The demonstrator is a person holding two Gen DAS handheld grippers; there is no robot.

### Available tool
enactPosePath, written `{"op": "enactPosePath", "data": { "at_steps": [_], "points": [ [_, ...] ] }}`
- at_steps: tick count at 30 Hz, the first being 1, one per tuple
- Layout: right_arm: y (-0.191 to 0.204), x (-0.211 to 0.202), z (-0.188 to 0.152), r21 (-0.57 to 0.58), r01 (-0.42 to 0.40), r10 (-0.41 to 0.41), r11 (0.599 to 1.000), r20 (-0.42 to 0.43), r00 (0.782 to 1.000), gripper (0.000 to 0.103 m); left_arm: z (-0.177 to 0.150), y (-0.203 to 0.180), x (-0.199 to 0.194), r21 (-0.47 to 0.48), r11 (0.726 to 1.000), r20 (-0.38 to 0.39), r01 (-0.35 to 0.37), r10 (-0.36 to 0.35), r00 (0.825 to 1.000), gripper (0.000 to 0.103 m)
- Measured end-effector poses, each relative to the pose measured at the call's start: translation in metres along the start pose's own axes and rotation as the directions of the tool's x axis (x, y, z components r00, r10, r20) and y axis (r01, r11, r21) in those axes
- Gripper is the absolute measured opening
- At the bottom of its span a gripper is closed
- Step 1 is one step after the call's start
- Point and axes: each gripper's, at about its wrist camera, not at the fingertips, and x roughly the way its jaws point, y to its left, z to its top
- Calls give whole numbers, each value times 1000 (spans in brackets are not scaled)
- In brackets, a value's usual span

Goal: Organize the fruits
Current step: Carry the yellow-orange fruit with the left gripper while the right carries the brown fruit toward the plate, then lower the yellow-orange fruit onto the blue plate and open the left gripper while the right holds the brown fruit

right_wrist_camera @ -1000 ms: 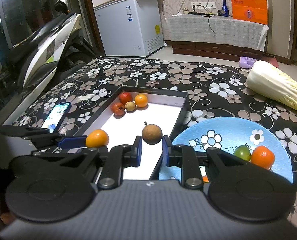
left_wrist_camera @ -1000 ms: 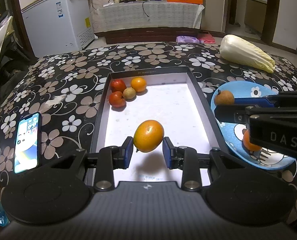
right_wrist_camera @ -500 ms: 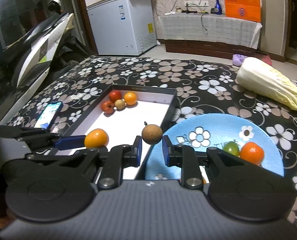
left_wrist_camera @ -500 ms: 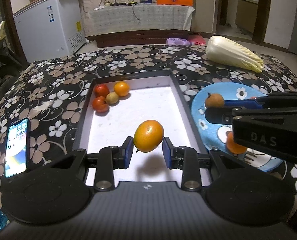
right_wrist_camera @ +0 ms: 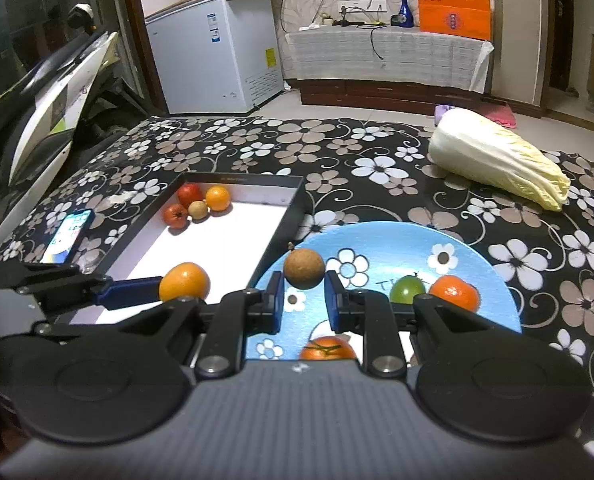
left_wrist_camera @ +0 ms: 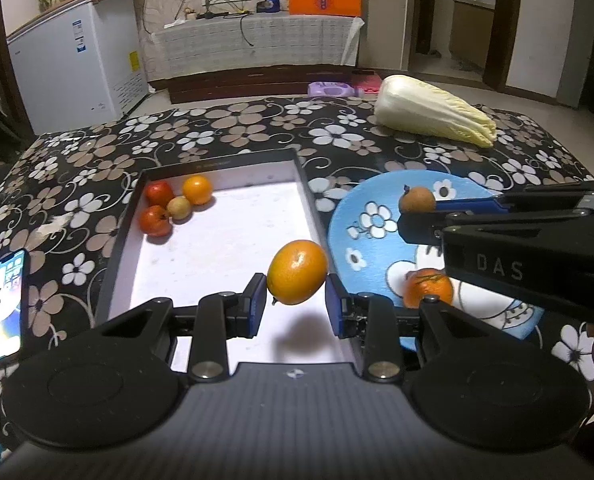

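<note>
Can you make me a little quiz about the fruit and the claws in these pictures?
1. True or false: the right claw is empty.
2. How many fruits sit together in the far corner of the box?
3. The left claw holds the orange over: A) the cabbage, B) the box, C) the phone.

Key
1. False. It grips a brown round fruit above the blue plate.
2. Four: two red, one orange, one small yellowish.
3. B.
</note>
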Motion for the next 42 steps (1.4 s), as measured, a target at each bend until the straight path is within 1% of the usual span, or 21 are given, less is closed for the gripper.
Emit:
{"op": "enactPosePath", "data": {
  "at_steps": [26, 42],
  "points": [
    [-28, -16, -3, 34, 33, -33, 999, 20, 999, 25, 2, -35, 6, 42, 996, 4, 73, -73, 997, 37],
    [-51, -25, -5, 66, 63, -65, 996, 28, 997, 25, 2, -62, 14, 70, 989, 2, 131, -132, 991, 37]
  ]
}}
